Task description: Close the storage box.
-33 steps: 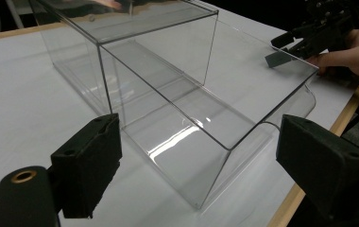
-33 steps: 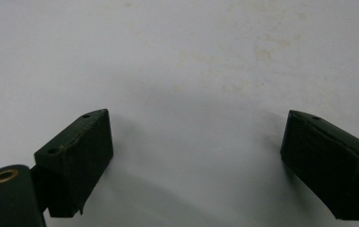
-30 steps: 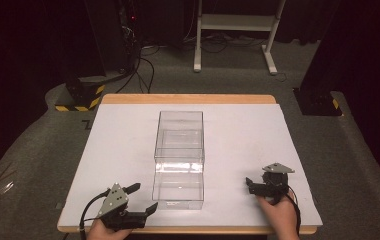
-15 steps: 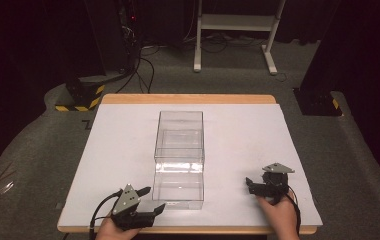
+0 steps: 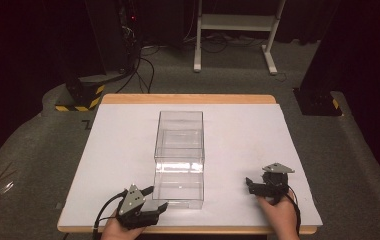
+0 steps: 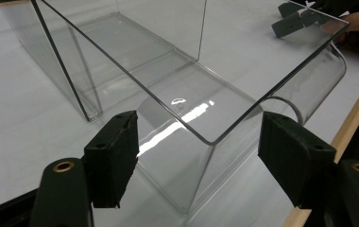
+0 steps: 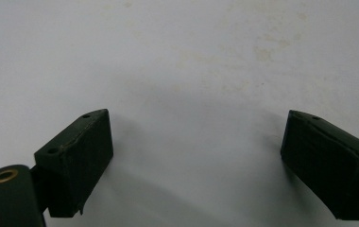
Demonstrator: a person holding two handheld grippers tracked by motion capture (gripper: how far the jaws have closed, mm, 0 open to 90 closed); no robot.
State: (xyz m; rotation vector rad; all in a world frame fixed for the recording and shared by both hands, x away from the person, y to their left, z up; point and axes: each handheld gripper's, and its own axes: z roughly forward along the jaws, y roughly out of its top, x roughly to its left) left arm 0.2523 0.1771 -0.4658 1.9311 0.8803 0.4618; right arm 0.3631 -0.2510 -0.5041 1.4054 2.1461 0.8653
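Observation:
A long clear plastic box (image 5: 179, 150) lies open-topped along the middle of the white table top (image 5: 238, 135). My left gripper (image 5: 154, 198) is at the box's near left corner. In the left gripper view that corner (image 6: 215, 142) stands between the two black pads (image 6: 114, 161), which do not touch it. These jaws have just been closing and still show a gap on each side. My right gripper (image 5: 250, 184) rests near the front right of the table, clear of the box. Its jaws (image 7: 196, 161) stand wide apart over bare white surface with nothing between them.
The table's wooden front edge (image 5: 218, 231) runs just under both hands. The other gripper (image 6: 295, 19) shows beyond the box in the left gripper view. A white stand (image 5: 233, 30), cables and yellow-black striped bases (image 5: 80, 97) sit on the dark floor behind.
My left gripper has moved right and slightly down to the box's near left corner, and its jaws have narrowed around it. The right gripper and the box have not moved.

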